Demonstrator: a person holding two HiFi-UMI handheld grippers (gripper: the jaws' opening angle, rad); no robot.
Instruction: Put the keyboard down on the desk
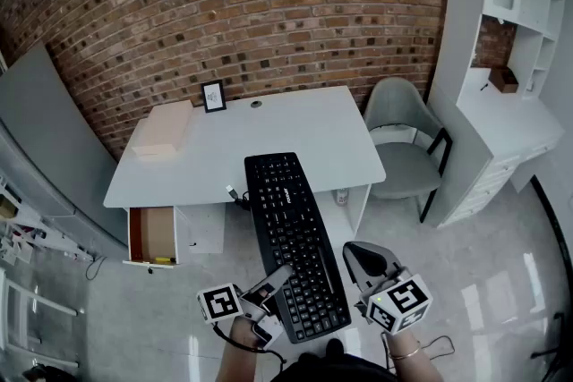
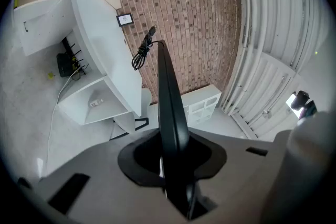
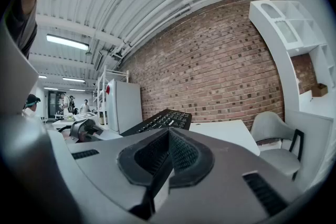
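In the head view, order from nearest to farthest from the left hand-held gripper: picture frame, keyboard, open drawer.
1. Keyboard, gripped by the hand-held gripper.
2. Drawer, open, below the desk's left end.
3. Picture frame, at the desk's back edge.

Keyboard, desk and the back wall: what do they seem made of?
Keyboard: probably plastic, matte black, with moulded keys.
Desk: smooth, even white top, likely painted or laminated board; the core does not show.
Wall: red-brown brick, rough, with visible mortar joints.
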